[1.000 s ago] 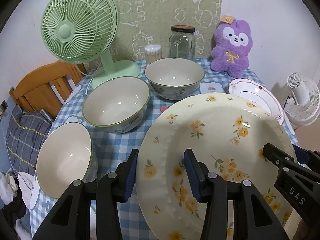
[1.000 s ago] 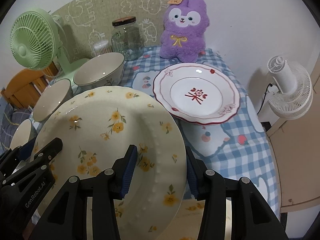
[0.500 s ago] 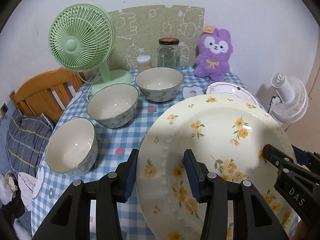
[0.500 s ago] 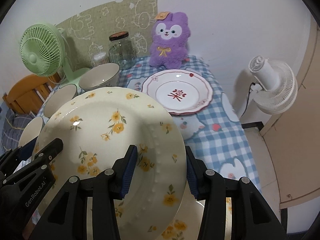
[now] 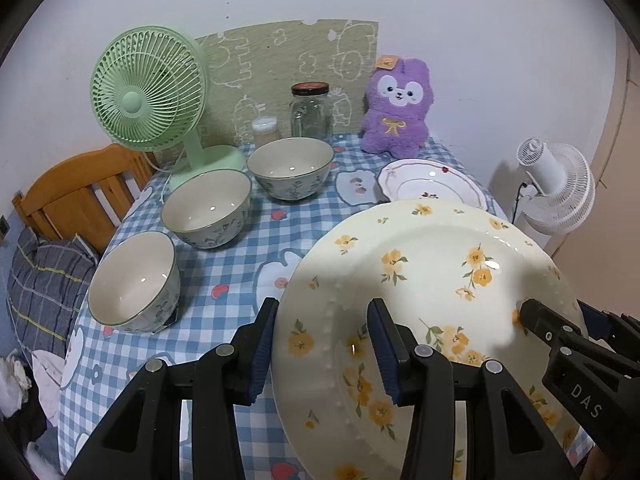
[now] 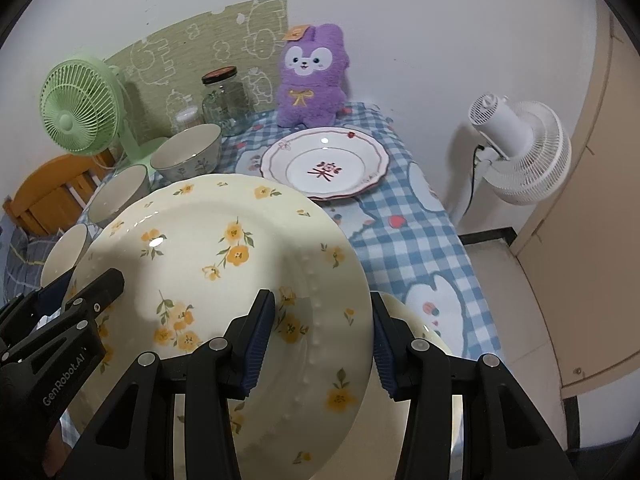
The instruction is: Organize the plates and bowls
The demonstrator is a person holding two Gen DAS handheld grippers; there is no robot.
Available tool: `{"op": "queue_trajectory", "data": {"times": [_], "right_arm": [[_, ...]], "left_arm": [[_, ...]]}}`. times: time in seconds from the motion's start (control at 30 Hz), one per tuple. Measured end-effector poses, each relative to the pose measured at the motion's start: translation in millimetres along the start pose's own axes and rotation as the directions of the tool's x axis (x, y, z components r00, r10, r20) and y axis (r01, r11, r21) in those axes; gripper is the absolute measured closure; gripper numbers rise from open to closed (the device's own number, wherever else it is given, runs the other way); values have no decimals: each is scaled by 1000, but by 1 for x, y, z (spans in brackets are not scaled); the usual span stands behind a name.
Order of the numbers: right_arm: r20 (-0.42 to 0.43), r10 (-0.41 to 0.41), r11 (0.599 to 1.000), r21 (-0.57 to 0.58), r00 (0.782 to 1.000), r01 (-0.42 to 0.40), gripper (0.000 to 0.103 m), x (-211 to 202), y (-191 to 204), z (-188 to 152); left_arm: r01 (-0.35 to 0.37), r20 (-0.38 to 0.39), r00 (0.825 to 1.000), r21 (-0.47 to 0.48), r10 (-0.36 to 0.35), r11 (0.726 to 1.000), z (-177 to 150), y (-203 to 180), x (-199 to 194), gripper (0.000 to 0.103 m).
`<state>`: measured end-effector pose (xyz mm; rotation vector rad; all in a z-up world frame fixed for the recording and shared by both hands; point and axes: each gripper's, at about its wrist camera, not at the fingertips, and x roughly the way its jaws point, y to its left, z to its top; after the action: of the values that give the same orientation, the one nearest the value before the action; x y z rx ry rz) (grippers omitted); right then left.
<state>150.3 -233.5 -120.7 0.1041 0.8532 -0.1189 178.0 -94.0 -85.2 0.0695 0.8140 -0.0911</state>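
Three bowls stand in a diagonal row on the checked tablecloth [image 5: 248, 264]: the near bowl [image 5: 134, 282] at 9 o'clock in the left wrist view, the middle bowl [image 5: 206, 208] at 10, the far bowl [image 5: 290, 168] at 11. There are three plates: the yellow-flowered plate [image 5: 432, 280] is lifted and tilted above the table's near end, a red-trimmed plate [image 6: 326, 162] lies flat at 12 o'clock, and a second cream plate [image 6: 416, 330] peeks out beneath the lifted one (mostly hidden). The left gripper [image 5: 322, 346] clamps the flowered plate's left rim, and the right gripper [image 6: 322, 340] clamps its right rim. Two fans stand by, a green fan [image 5: 148, 92] and a white fan [image 6: 520, 148]. The lifted plate's near edge is cut off.
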Motion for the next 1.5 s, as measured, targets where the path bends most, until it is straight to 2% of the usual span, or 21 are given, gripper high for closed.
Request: {"op": "queue_trajectory", "data": {"times": [0.33,0.8,1.1,1.5], "right_arm": [[15,-22,999,33,1000,21,54,-14,-10,-9],[-5,-43,996,82,999,43,54,-23,-32,-39],[-27,-67,994,86,997,70,54,-18,-47,-60],[-51,-74,992,98,996,79,54,-4,-64,-75]], "left_arm": [[29,18,999,29,-29,999,-5,-9,-11,57],[65,8,998,58,-65,996,-31,-31,-19,57],[98,-35,995,49,-97,994,-50,-43,-9,57],[96,-59,994,66,-93,993,-65,-58,3,57]]}}
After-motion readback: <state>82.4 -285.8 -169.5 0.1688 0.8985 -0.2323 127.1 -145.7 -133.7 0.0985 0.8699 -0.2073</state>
